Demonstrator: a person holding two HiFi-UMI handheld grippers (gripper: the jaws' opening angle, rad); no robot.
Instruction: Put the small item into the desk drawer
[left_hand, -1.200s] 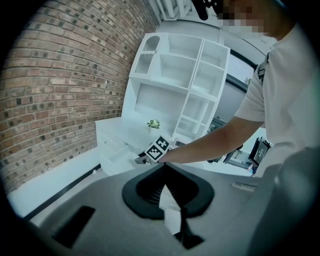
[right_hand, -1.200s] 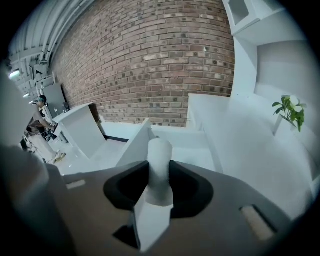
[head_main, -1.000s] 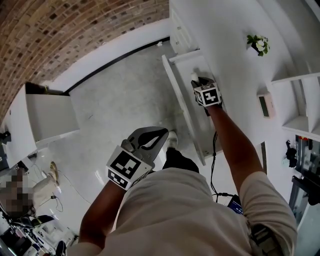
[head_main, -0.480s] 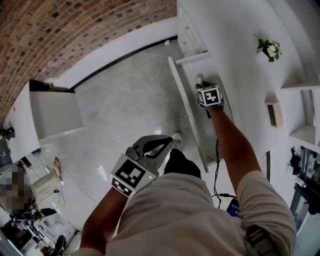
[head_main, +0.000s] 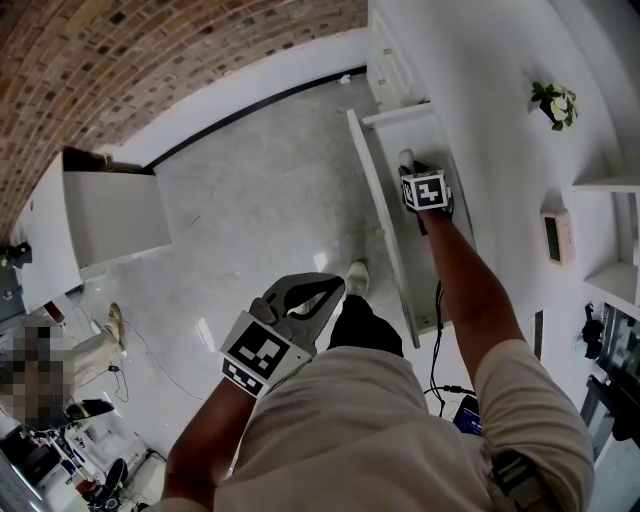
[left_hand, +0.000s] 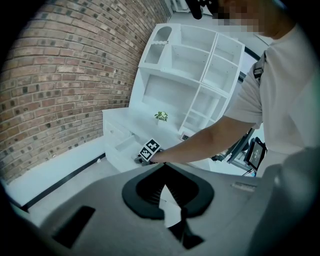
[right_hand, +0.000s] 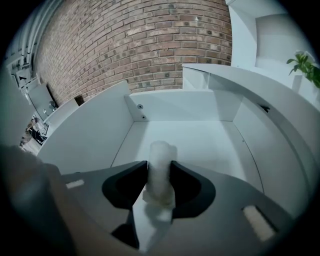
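The small item (right_hand: 160, 167), a pale whitish stub, stands blurred between the jaws of my right gripper (right_hand: 159, 169), just above the floor of the open white desk drawer (right_hand: 205, 137). Those jaws have just been opening, and the item looks loose in the gap. In the head view my right gripper (head_main: 409, 163) reaches down into the drawer (head_main: 381, 215), and the item (head_main: 405, 157) peeks out at its tip. My left gripper (head_main: 338, 283) hangs back over the floor, shut and holding nothing. In the left gripper view its tips (left_hand: 163, 166) meet, with the drawer (left_hand: 125, 145) far ahead.
The white desk top carries a small potted plant (head_main: 556, 102) and a flat device (head_main: 554, 237). White shelving (left_hand: 192, 65) rises behind the desk. A low white cabinet (head_main: 112, 215) stands against the brick wall (head_main: 150, 60). My shoe (head_main: 356, 272) is on the glossy floor beside the drawer front.
My right gripper has sunk lower into the drawer with the item between its jaws. My left gripper has barely shifted.
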